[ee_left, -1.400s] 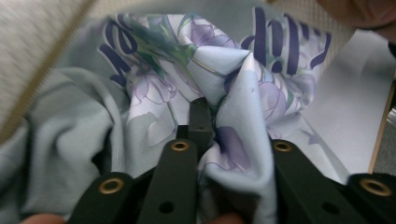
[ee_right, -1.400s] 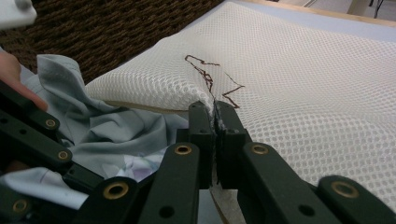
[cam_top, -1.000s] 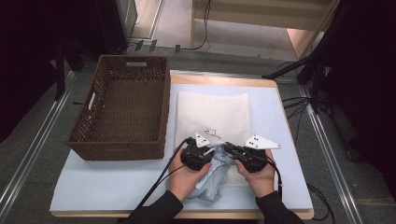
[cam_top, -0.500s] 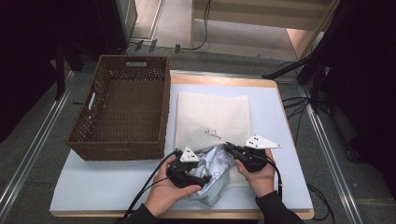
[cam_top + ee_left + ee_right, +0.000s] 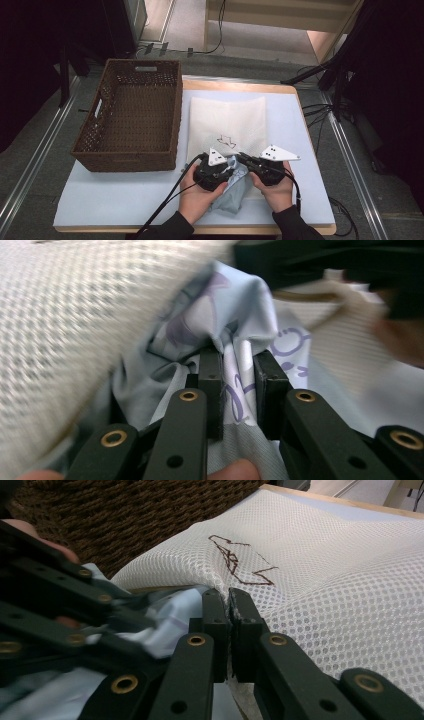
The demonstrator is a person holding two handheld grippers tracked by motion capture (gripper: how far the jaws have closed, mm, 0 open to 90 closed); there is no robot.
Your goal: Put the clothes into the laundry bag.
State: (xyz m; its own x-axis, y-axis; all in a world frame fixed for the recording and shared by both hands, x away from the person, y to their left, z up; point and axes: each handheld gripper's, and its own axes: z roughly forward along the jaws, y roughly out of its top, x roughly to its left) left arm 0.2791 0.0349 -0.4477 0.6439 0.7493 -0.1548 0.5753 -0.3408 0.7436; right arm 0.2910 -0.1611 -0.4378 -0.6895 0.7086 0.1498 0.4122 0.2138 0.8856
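Two grippers busy at table's near edge | left gripper (image 5: 235,385) clamps pale-blue printed cloth (image 5: 235,305) | right gripper (image 5: 229,630) pinches white mesh laundry bag (image 5: 325,580) rim | judged: cloth mostly outside, bagging unfinished

Woven wicker basket (image 5: 131,117) (white mesh bag (image 5: 320,575))

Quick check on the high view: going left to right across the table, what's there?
Basket → left gripper on the blue cloth → right gripper pinching the mesh bag → bare table.
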